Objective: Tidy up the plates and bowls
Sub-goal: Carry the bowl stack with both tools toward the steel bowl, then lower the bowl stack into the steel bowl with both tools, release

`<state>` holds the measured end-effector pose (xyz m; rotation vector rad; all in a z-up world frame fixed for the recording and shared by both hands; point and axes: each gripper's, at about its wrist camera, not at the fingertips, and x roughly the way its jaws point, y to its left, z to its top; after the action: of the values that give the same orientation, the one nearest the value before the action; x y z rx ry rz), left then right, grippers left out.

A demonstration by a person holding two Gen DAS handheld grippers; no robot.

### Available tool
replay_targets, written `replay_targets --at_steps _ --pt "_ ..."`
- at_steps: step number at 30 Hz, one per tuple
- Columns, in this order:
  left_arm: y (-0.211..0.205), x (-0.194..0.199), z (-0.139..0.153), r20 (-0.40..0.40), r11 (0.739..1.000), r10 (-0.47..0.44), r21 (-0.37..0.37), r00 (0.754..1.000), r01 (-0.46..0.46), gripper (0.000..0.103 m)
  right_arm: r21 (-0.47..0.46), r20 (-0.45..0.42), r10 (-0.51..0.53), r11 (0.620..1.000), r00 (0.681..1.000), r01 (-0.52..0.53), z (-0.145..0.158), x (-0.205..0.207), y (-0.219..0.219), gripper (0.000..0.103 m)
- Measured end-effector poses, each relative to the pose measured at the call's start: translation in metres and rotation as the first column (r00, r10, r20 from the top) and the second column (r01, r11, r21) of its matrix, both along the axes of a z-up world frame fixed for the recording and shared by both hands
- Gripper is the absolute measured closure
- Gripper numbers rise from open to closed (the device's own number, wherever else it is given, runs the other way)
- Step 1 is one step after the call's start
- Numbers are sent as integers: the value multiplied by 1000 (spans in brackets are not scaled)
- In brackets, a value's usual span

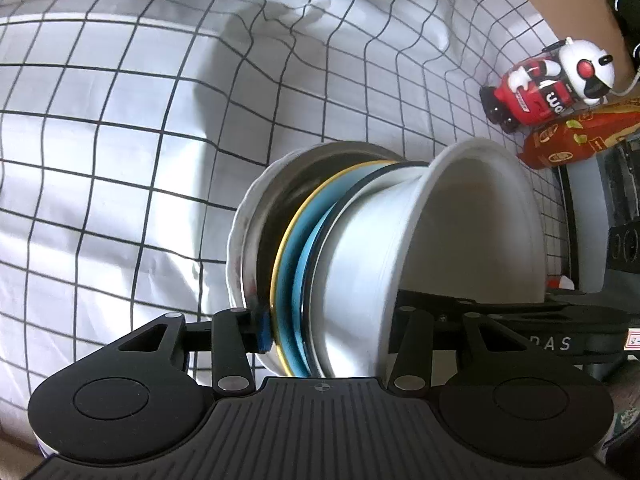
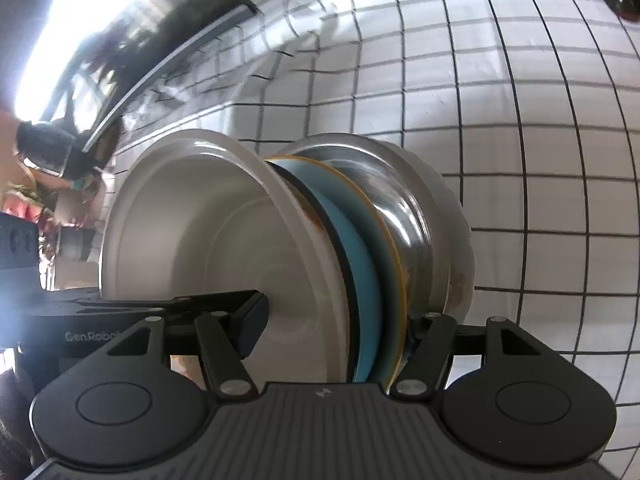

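Note:
A stack of dishes hangs tilted on its side over the checked cloth (image 1: 100, 160). It holds a white bowl (image 1: 472, 232), two blue plates (image 1: 304, 248), a steel bowl (image 1: 276, 196) and a white scalloped plate (image 1: 240, 232). My left gripper (image 1: 332, 328) is shut on the stack, its blue pad (image 1: 262, 332) against the underside and its other finger inside the white bowl. In the right wrist view my right gripper (image 2: 334, 328) is shut on the same stack from the opposite side. One of its fingers (image 2: 252, 320) is in the white bowl (image 2: 192, 232), the other under the steel bowl (image 2: 400, 208).
A red and white toy bottle (image 1: 552, 84) and an orange snack packet (image 1: 576, 136) lie on the cloth at the right. A person's arm (image 1: 560, 0) crosses the top right corner. A dark ledge and a bright window (image 2: 80, 20) lie beyond the cloth's edge.

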<state>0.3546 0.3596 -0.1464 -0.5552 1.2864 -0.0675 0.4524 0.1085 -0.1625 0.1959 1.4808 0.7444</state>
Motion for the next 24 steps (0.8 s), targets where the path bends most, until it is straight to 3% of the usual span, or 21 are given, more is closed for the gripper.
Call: replay_targets --at_steps 3,5,7,9,19,24 --pt "3 6 -4 -7 1000 -6 -1 1000 6 54 -15 17 -20 1000 1000 20 0 3 3 38" --pt "5 10 -5 -11 1000 -11 17 1000 11 59 -32 26 -24 999 999 24 1 8 5 38" --pt "11 13 -7 -30 999 -5 36 1000 6 78 -72 62 -7 997 998 11 4 9 10 38" --pt "19 17 -10 -49 1000 7 4 999 -7 78 -116 94 16 993 995 -5 7 10 14 38" --pt "20 14 -11 -34 1000 -21 -12 999 20 78 -162 36 18 987 999 -12 8 19 11 51" --pt "23 13 -12 -34 999 -30 -32 999 29 79 -218 40 79 974 996 -69 18 15 18 51"
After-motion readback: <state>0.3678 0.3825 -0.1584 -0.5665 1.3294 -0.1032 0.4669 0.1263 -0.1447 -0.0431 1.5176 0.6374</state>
